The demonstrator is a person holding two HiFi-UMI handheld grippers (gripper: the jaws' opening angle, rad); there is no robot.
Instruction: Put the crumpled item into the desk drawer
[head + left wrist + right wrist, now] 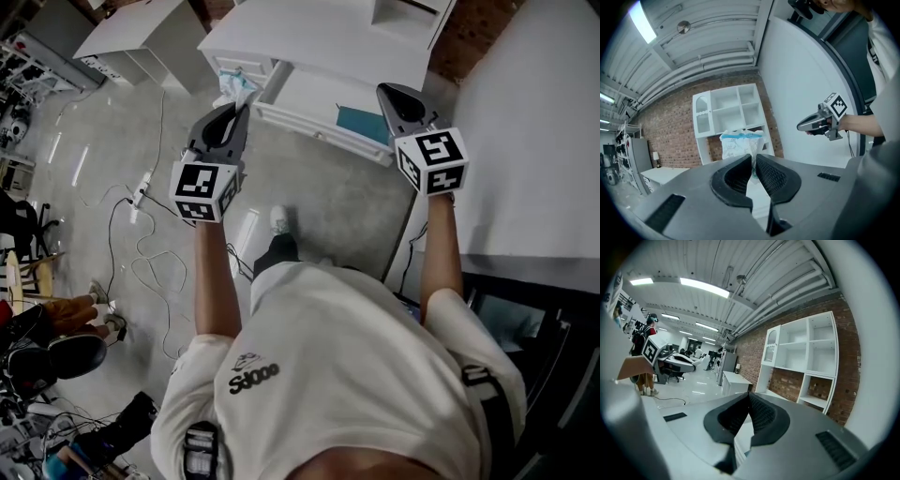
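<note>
The crumpled item (234, 90) is a white and pale blue plastic wrapper. My left gripper (244, 111) is shut on its lower edge and holds it up just left of the open drawer (314, 133) of the white desk (319, 37). In the left gripper view the wrapper (739, 143) stands up out of the closed pads of my left gripper (753, 161). My right gripper (384, 91) hangs over the drawer's right end, jaws together, with nothing in them. Its own view also shows my right gripper (749, 397) shut and holding nothing.
A teal object (362, 123) lies in the drawer's right part. A white shelf unit (806, 357) stands on the desk against a brick wall. Cables and a power strip (141, 192) lie on the floor at the left. A second white table (525, 141) stands to the right.
</note>
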